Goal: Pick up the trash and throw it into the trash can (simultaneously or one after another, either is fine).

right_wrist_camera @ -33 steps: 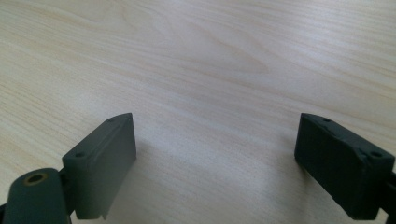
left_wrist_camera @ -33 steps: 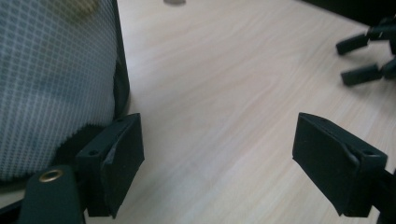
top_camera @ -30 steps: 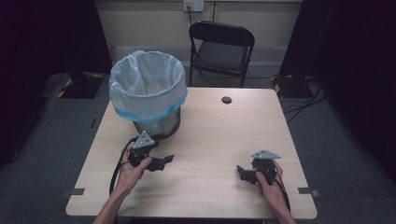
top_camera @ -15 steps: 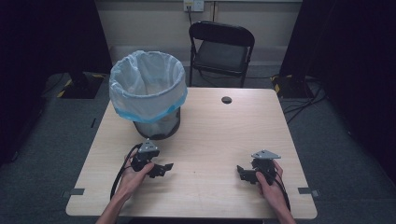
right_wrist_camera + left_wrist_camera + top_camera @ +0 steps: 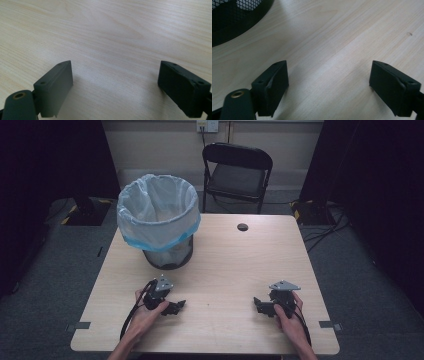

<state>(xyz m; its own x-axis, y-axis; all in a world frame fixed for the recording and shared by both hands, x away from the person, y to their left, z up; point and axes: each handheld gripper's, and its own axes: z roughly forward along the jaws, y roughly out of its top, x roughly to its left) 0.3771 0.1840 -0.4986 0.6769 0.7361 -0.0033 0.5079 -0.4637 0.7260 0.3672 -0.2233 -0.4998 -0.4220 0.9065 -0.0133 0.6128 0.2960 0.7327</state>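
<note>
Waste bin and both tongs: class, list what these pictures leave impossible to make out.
- Waste bin, high view: its inside bottom is hidden by the white liner and rim.
- Same bin, left gripper view: cut off by the top-left edge; mesh wall alone shows.
- Left tongs and right tongs, high view: too small and dark to judge the jaw gap.
- Table hole: too small to see into.

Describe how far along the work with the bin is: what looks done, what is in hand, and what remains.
Done: the bin on the table already wears a white liner folded over its rim. In hand: nothing; the left gripper and right gripper rest low on the table, jaws wide open on bare wood. Left: any handling of the bin, which sits apart from both grippers, nearer the left one.
</note>
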